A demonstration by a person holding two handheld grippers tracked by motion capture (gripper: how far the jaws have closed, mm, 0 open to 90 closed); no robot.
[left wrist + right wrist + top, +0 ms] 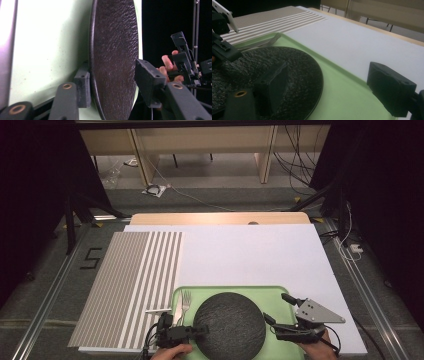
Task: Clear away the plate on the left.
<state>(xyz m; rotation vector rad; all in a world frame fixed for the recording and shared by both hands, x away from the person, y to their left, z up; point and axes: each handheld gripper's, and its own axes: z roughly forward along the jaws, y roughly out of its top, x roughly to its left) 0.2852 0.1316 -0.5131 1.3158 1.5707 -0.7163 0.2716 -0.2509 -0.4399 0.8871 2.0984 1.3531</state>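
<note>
Sitting flat in the green tray (272,292) is the dark textured plate (230,324), taking up the tray's middle and near part. A fork (185,303) lies in the same tray just beside the plate's left edge, tines pointing away from the person. The left gripper (196,331) is at the plate's near-left rim; its jaws straddle that rim, one pad under the edge and one above, a visible gap over the top face in the left gripper view, so jaws apart, not clamping. Whether the lower pad touches the rim I cannot tell. Left hand (172,352) is at the near edge of the table, just behind that gripper. The right gripper (279,309) is at the plate's right side, jaws spread wide: one finger over the plate's right edge, the other out over bare tray floor toward the white mat (250,255); nothing is pinched between them in the right gripper view. Right hand (316,350) is near the tray's right near corner. Beyond the plate, the tray's far rim borders the white mat; the striped placemat (132,285) lies left of the plate, past the fork and the tray's left rim. A thin white strip (157,310) lies across the striped placemat's right edge, near the fork handle.
</note>
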